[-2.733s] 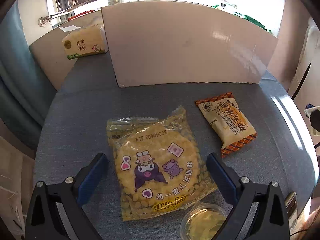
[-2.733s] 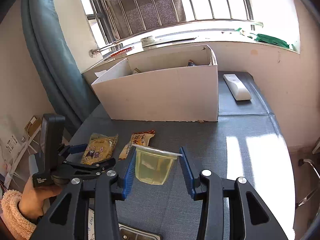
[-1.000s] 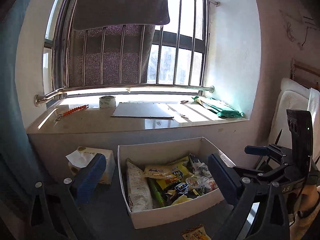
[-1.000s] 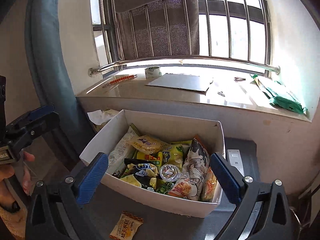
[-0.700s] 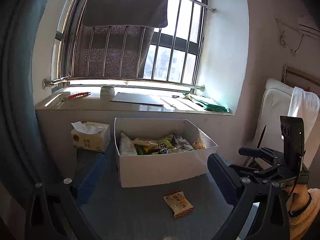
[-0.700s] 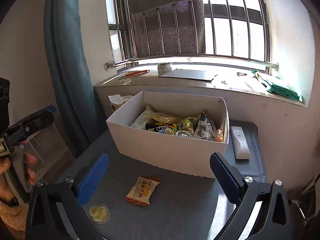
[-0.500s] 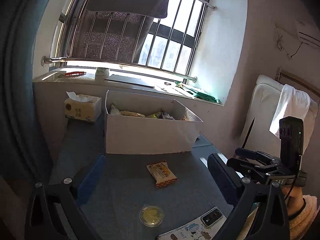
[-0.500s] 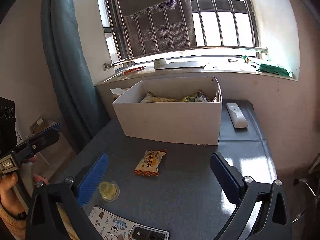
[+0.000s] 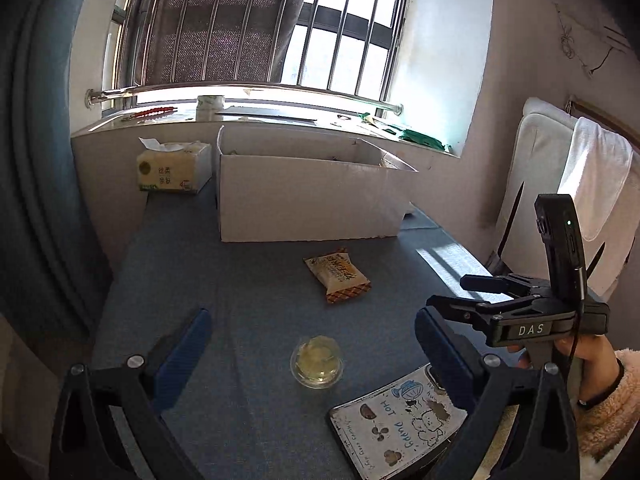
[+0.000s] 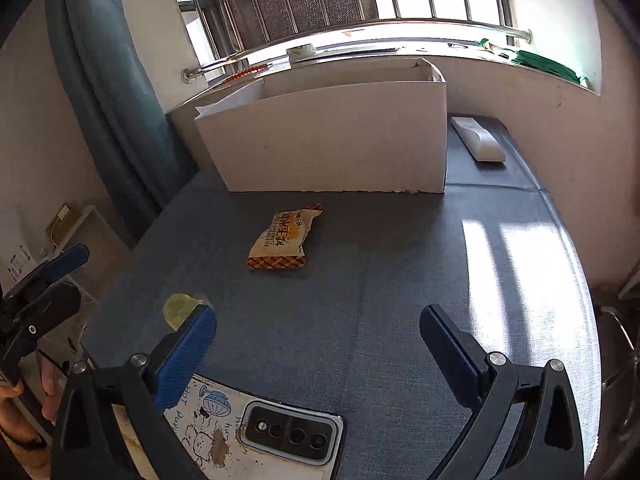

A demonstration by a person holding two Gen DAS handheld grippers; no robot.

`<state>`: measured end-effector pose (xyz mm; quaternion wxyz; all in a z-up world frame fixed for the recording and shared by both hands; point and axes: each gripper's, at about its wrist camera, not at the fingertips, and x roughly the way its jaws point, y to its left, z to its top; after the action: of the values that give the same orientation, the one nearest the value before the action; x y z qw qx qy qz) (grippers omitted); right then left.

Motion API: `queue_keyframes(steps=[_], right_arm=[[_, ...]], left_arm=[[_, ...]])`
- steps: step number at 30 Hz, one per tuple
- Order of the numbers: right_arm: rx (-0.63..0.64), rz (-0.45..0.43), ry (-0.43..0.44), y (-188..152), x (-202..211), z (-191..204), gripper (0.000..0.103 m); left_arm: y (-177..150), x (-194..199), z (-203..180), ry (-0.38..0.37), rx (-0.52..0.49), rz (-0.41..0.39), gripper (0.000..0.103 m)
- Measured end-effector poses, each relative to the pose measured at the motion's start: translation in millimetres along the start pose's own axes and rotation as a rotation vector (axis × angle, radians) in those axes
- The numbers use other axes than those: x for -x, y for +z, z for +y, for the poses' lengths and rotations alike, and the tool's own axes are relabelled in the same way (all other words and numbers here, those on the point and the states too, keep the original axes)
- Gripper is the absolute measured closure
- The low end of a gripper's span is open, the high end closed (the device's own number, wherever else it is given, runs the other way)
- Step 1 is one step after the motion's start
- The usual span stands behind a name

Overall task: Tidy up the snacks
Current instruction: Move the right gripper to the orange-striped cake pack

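An orange and cream snack packet (image 9: 337, 275) lies on the blue table in front of the white cardboard box (image 9: 308, 204); it also shows in the right wrist view (image 10: 283, 241). A small clear jelly cup (image 9: 317, 367) stands nearer me, partly hidden behind a finger in the right wrist view (image 10: 180, 310). My left gripper (image 9: 312, 352) is open and empty, above and short of the cup. My right gripper (image 10: 318, 344) is open and empty over the bare table. The box's contents are hidden by its wall (image 10: 332, 140).
A phone in a cartoon case (image 10: 256, 428) lies at the table's near edge, also in the left wrist view (image 9: 400, 420). A tissue pack (image 9: 174, 172) sits left of the box. A white remote (image 10: 478, 138) lies right of it. A blue curtain (image 10: 104, 80) hangs on the left.
Both grippers have pulled back from over the box and lowered toward the table's near side, staying open. The cup held earlier is out of the right gripper, and the large yellow packet has left the table.
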<state>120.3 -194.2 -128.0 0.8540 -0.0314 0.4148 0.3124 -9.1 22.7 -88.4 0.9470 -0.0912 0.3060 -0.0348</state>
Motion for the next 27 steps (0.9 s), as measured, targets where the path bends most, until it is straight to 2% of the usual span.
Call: queue_keyframes(steps=[4, 8, 14, 21, 25, 27], right_arm=[[0.064, 0.047, -0.004, 14, -24, 12, 0.000], [0.124, 0.072, -0.056, 29, -48, 28, 0.000], [0.183, 0.124, -0.066, 51, -88, 46, 0.000], [0.207, 0.222, -0.110, 52, -124, 51, 0.000], [0.223, 0.221, -0.100, 51, -126, 52, 0.000], [0.226, 0.209, -0.094, 54, -126, 53, 0.011]], left_arm=[[-4, -6, 2, 0.010, -0.009, 0.031, 0.000], [-12, -15, 7, -0.002, 0.005, 0.073, 0.000], [-19, -21, 12, 0.001, 0.019, 0.110, 0.000], [-24, -23, 20, 0.012, 0.031, 0.133, 0.000], [-24, -29, 21, 0.017, 0.037, 0.155, 0.000], [-24, -30, 17, 0.008, 0.029, 0.158, 0.000]])
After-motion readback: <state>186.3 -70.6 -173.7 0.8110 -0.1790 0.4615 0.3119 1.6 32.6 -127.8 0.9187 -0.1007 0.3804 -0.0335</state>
